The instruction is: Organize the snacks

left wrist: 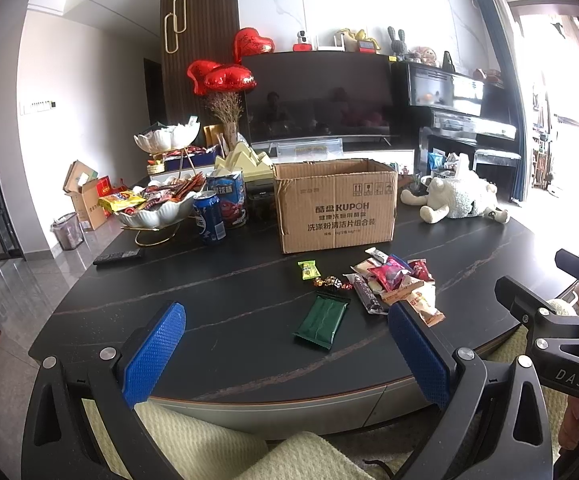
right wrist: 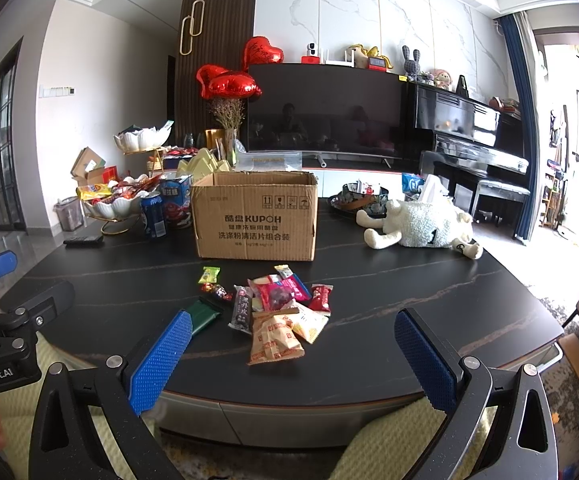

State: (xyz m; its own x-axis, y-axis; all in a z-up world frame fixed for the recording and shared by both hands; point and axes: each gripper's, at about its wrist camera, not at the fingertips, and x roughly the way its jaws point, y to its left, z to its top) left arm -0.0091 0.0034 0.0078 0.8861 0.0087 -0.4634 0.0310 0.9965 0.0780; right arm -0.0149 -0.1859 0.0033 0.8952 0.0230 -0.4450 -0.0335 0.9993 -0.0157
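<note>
A pile of small snack packets (left wrist: 393,284) (right wrist: 281,308) lies on the black table (left wrist: 209,280) (right wrist: 409,300), in front of an open cardboard box (left wrist: 335,206) (right wrist: 254,216). A dark green packet (left wrist: 321,322) (right wrist: 205,314) lies at the pile's near left, and a small yellow-green candy (left wrist: 308,270) (right wrist: 208,275) sits nearer the box. My left gripper (left wrist: 285,352) is open and empty, held over the table's near edge. My right gripper (right wrist: 293,360) is also open and empty, just short of an orange-and-white packet (right wrist: 275,340).
A white shell-shaped snack bowl (left wrist: 157,210) (right wrist: 109,204), a blue can (left wrist: 209,218) (right wrist: 153,216) and a remote (left wrist: 117,257) (right wrist: 83,240) stand at the left. A plush sheep (left wrist: 457,200) (right wrist: 421,226) lies at the right. A TV (left wrist: 317,100) stands behind.
</note>
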